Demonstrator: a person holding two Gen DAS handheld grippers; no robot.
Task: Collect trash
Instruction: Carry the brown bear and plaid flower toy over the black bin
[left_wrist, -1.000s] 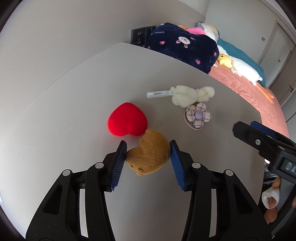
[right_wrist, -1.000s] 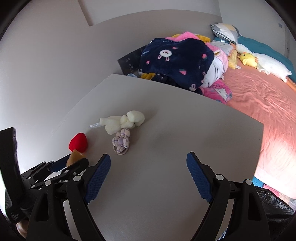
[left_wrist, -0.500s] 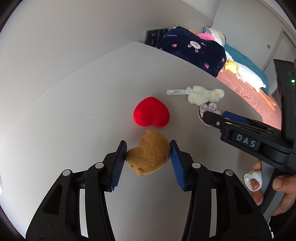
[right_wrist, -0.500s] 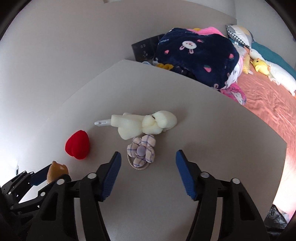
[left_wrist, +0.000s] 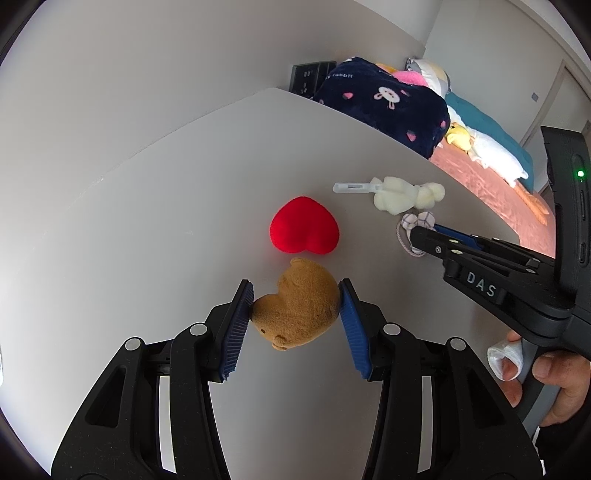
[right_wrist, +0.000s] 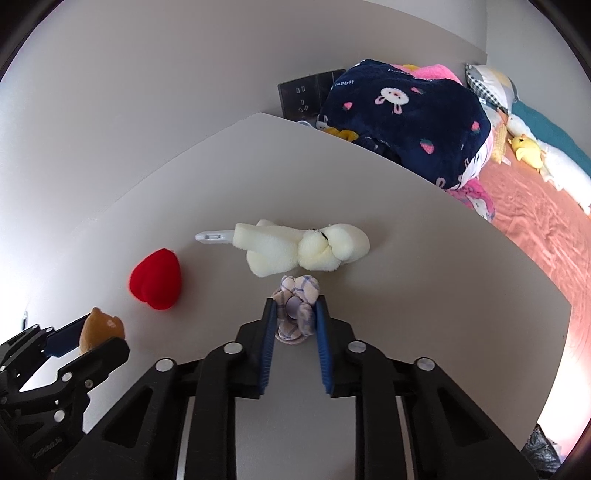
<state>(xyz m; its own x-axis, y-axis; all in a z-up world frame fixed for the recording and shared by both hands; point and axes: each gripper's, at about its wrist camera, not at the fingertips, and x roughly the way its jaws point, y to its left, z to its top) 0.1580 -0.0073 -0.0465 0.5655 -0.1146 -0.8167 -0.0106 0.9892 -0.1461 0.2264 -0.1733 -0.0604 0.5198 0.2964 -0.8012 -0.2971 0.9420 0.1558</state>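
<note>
Grey bench (right_wrist: 424, 258) ran out ahead of both tongs, with a bed (right_wrist: 535, 221) beyond its far edge. My left tongs (left_wrist: 295, 308) were clenched on the brown plush (left_wrist: 297, 314), the red heart (left_wrist: 304, 230) just ahead of them. My right tongs (right_wrist: 295, 317) pinched the checked fabric flower (right_wrist: 297, 314); I feared it could slip out when lifted, or snag the cream plush (right_wrist: 295, 249) touching its far side.

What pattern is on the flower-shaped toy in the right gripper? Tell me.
Lilac-and-white plaid on the flower-shaped toy; right wrist view shows it best.
</note>
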